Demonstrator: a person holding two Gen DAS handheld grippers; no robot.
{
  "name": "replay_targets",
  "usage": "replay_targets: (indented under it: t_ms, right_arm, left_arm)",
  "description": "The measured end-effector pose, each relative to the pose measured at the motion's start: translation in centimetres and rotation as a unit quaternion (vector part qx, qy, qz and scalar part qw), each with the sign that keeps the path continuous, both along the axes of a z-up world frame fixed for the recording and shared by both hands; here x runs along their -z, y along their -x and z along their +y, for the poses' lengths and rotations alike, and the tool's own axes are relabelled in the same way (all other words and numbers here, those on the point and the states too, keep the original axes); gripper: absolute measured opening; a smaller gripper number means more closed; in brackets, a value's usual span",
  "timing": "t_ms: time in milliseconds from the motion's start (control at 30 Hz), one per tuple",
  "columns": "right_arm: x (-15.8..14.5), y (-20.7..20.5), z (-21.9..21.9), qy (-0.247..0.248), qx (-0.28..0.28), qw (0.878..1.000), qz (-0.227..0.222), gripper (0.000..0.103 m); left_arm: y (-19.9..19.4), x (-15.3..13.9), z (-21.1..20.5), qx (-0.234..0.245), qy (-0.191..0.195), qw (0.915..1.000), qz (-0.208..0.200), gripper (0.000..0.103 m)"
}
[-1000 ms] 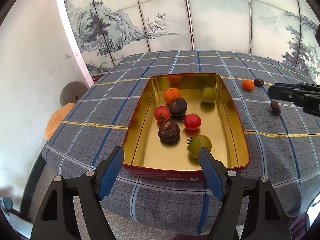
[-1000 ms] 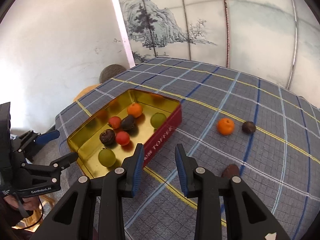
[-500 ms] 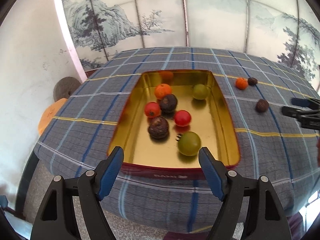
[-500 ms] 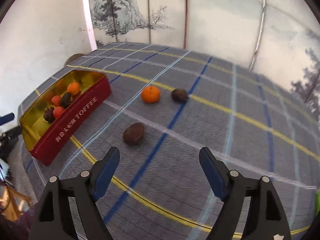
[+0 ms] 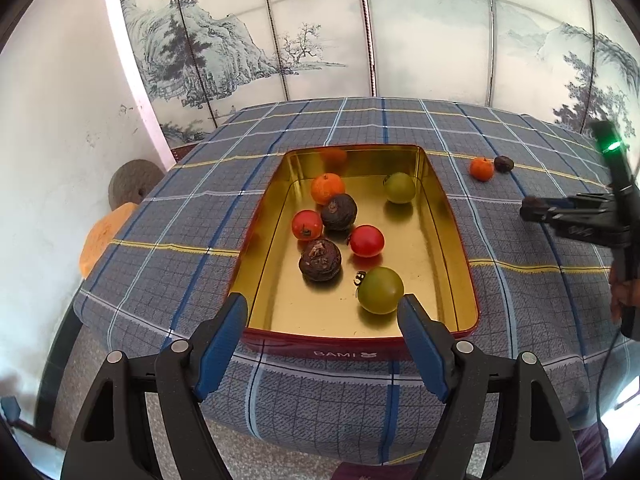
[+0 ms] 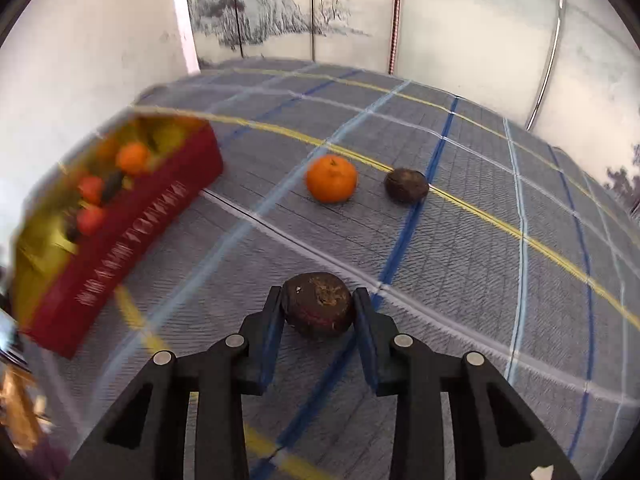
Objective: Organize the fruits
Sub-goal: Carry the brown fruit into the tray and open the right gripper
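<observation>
A red tin with a gold inside [image 5: 448, 216] sits on the checked tablecloth and holds several fruits: orange, red, green and dark brown. My left gripper [image 5: 322, 310] is open and empty over the tin's near rim. My right gripper [image 6: 318, 304] is shut on a dark brown fruit [image 6: 320, 302] just above the cloth, right of the tin [image 6: 132, 236]. It also shows in the left wrist view [image 5: 532, 210]. An orange [image 6: 331, 178] and another dark fruit [image 6: 406, 186] lie on the cloth beyond it.
The table's near edge [image 5: 320, 420] drops off below my left gripper. A painted folding screen [image 5: 360, 40] stands behind the table. A round stone [image 5: 132, 184] and an orange object [image 5: 104, 236] lie on the floor at the left.
My right gripper has swung from the tin toward the loose fruits, opened wide, then closed on the dark brown fruit. My left gripper has stayed open near the tin's rim.
</observation>
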State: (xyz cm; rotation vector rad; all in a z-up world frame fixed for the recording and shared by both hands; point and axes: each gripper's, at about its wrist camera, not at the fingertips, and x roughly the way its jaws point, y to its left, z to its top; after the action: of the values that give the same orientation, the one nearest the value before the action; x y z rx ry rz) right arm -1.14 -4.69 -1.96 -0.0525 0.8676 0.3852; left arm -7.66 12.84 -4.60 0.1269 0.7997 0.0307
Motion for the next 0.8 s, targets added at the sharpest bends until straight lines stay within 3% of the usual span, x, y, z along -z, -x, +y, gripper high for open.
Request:
replay_targets:
  t_ms: [233, 500, 767, 800]
  right_arm:
    - [-5.6, 0.9, 7.2, -0.031, -0.102, 0.993, -0.046, 0.031]
    - [-4.0, -3.2, 14.1, -0.006, -0.126, 0.992, -0.024, 0.032]
    - [-2.0, -5.5, 15.2, -0.002, -0.102, 0.995, 0.006, 0.033]
    - [-2.1, -5.6, 15.4, -0.006, -0.099, 0.995, 0.006, 0.038]
  left_arm:
    - [0.4, -0.9, 0.8, -0.008, 0.011, 0.9999, -0.007, 0.078]
    - [0.9, -1.5, 1.3, -0.012, 0.008, 0.9998, -0.013, 0.078]
    - [1.1, -1.6, 1.3, -0.011, 0.006, 0.9999, -0.007, 0.078]
    - [1.2, -1.6, 1.3, -0.011, 0.005, 0.9999, -0.006, 0.078]
